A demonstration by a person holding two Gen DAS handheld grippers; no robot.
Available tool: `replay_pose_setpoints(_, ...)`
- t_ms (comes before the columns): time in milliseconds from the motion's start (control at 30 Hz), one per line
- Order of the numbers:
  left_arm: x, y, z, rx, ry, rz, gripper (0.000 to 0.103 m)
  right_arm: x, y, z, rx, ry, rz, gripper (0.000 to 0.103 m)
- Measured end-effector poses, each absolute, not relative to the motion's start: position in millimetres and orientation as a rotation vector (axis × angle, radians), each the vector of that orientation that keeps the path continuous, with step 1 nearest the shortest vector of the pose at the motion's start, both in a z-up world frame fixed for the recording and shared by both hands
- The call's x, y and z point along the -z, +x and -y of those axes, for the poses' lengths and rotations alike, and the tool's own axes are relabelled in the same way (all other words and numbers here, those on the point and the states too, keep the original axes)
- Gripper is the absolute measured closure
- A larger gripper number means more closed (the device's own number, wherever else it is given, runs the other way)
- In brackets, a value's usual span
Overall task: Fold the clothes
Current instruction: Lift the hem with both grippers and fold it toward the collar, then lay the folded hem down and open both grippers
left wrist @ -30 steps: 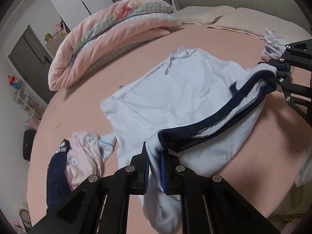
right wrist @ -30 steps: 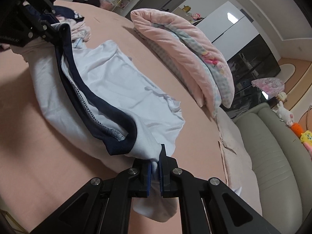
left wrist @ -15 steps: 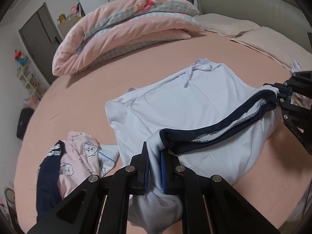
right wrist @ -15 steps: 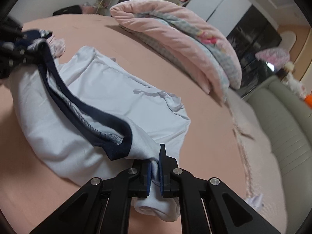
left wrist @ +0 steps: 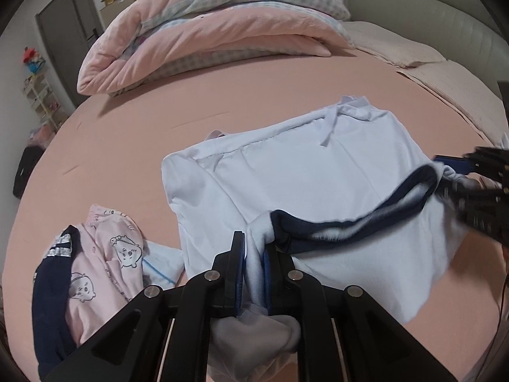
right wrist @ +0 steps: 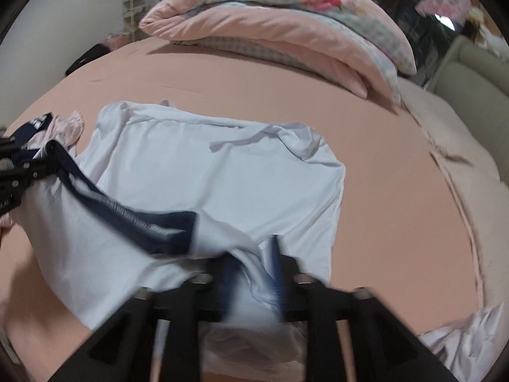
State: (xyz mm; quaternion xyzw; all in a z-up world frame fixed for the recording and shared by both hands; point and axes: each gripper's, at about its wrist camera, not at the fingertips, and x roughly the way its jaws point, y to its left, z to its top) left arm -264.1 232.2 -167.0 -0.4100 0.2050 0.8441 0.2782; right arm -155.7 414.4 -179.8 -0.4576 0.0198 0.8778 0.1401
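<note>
The white garment (left wrist: 318,187) lies spread on the pink bed (left wrist: 133,146), toward its near edge, with its navy-trimmed edge (left wrist: 350,219) lifted and strung between the two tongs. The left tongs (left wrist: 254,254) are closed tight on one bunched corner of that edge. The right tongs (right wrist: 251,267) have just been opening; cloth is seen between the parted jaws, though blur hides whether it is touched by the pads.

With one end freed and the other pinched, the trimmed edge could be dropped unevenly, so that the fold is left skewed or bunched on the right. If cloth is snagged on the right tongs as they are drawn back, the layer could be dragged out of line. A late release on the left could pull the whole garment toward the near edge.

Counted: one white garment being folded, two tongs, one small heap of pink and navy clothes (left wrist: 95,270) near the left edge, one folded quilt (left wrist: 216,28) at the far edge, one crumpled white item (right wrist: 470,337) at the near right edge.
</note>
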Motion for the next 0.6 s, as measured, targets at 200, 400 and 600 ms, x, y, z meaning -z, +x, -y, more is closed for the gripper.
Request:
replay_pose_setpoints(200,166,-278,-222,-2.347,-1.232,-0.474,0.034,180,-153,-433,-2.522,-1.314,-0.27,0.034)
replay_pose_setpoints(400,152,-273,-193,-2.406,-1.254,-0.324,0.028,166,-124,-462,-2.512,-1.183,-0.746,0.03)
replay_pose_setpoints(600,142,-274,-179,-2.433,-1.256,-0.244,0.025,158,-99,-463,-2.476,-1.108,-0.857,0.03)
